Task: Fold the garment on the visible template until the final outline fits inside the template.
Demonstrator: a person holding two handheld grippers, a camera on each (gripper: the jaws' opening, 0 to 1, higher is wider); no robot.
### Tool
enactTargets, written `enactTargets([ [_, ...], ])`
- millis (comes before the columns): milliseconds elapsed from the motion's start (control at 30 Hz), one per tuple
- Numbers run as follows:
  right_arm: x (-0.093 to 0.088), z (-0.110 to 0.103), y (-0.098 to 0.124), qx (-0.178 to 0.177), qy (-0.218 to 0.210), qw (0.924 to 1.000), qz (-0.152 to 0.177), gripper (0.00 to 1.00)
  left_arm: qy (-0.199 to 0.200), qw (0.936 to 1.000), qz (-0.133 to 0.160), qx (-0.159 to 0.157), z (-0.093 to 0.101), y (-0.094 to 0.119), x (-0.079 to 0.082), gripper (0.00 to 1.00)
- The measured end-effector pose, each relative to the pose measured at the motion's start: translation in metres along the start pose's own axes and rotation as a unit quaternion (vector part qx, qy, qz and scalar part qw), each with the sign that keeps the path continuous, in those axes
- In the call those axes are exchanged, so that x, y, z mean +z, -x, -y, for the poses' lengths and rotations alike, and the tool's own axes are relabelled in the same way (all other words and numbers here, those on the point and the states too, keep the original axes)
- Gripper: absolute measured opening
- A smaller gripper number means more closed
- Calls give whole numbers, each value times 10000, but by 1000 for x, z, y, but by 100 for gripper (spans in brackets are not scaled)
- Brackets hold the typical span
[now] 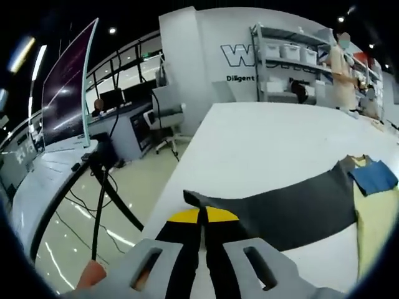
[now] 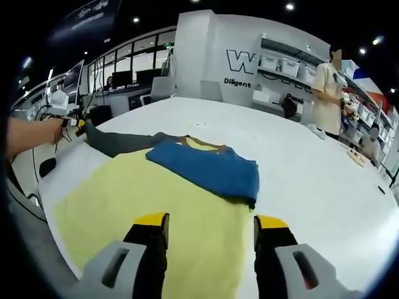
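A shirt lies flat on the white table, with a yellow body, a blue sleeve folded across its chest and a dark grey sleeve stretched out sideways. My left gripper is shut on the end of the grey sleeve near the table's edge. Past it in that view lie the yellow body and the blue sleeve. My right gripper hangs open just above the yellow body's lower part, holding nothing. The left gripper shows at the far end of the grey sleeve.
A person stands beyond the table's far right corner, in front of shelves with bins. Off the table's left edge are a curved monitor, desks, an office chair and cables on the floor. The person's arm holds the left gripper.
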State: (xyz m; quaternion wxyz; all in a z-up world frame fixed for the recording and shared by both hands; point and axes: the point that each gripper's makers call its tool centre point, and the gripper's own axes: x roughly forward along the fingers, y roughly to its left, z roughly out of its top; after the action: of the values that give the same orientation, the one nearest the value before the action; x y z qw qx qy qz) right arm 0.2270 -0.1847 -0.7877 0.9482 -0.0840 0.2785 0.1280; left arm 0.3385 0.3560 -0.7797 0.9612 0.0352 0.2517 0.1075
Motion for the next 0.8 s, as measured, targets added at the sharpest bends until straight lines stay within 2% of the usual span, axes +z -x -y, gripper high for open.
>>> enactTargets([
  [200, 4, 0, 2, 14, -17, 10000, 68, 54, -133, 9996, 123, -202, 25, 2, 17, 0],
  [367, 7, 3, 5, 0, -84, 9999, 140, 54, -234, 9985, 235, -426, 55, 3, 34, 0],
  [600, 9, 2, 5, 29, -127, 9998, 175, 53, -398, 9946, 409, -872, 113, 2, 59, 0],
  [700, 9, 2, 6, 39, -144, 9997, 189, 53, -451, 9928, 444, -1021, 134, 2, 65, 0],
  [800, 7, 3, 7, 44, -182, 9997, 156, 53, -501, 9900, 480, -1224, 164, 4, 69, 0],
])
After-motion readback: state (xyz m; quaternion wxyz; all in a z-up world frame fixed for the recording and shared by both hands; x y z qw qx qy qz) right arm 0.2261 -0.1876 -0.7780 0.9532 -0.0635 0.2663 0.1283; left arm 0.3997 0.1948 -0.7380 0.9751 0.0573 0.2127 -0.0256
